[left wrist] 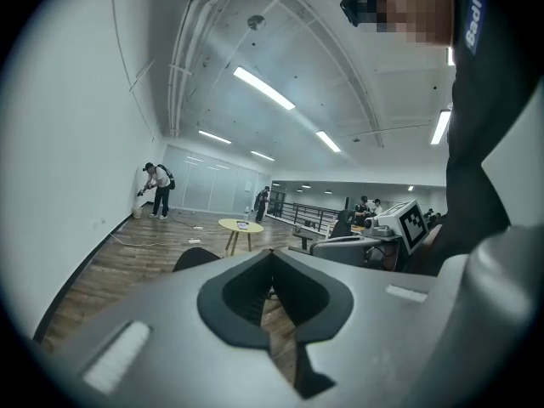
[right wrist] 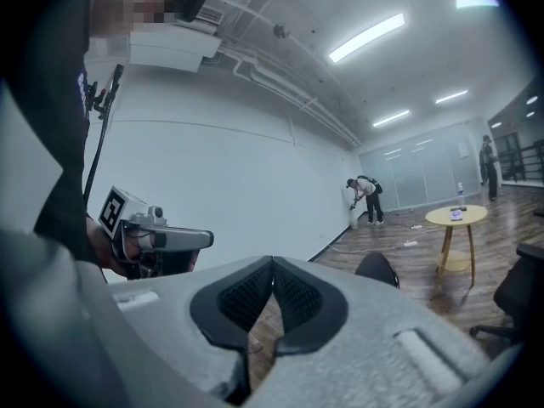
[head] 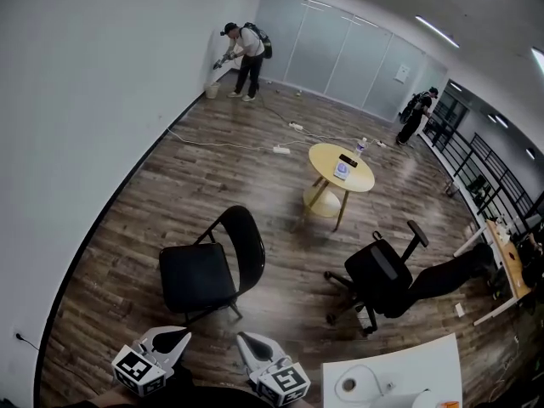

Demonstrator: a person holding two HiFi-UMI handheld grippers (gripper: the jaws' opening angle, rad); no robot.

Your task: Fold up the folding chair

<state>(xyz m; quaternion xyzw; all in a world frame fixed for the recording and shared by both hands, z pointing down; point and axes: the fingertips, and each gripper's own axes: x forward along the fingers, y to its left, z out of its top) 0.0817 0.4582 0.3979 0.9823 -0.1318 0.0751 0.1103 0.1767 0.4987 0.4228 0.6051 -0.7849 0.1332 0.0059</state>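
The brown plank floor (head: 212, 168) is spreading wide in front of you, its boards showing a dull sheen. The folding chair (head: 208, 266) is standing open on it, just ahead of your 2 grippers and apart from both. Its flat, squarish black seat is pointing toward the white wall (head: 76, 126) at the left of the head view. Its rounded black back is rising upright at the seat's right on a thin dark tube frame. Beyond it a round yellow table (head: 340, 167) is standing on slanted legs. You are holding the left gripper (head: 180, 338) and the right gripper (head: 244, 341) low and side by side. Each one's ribbed dark fingers are pressing fully together, gripping nothing.
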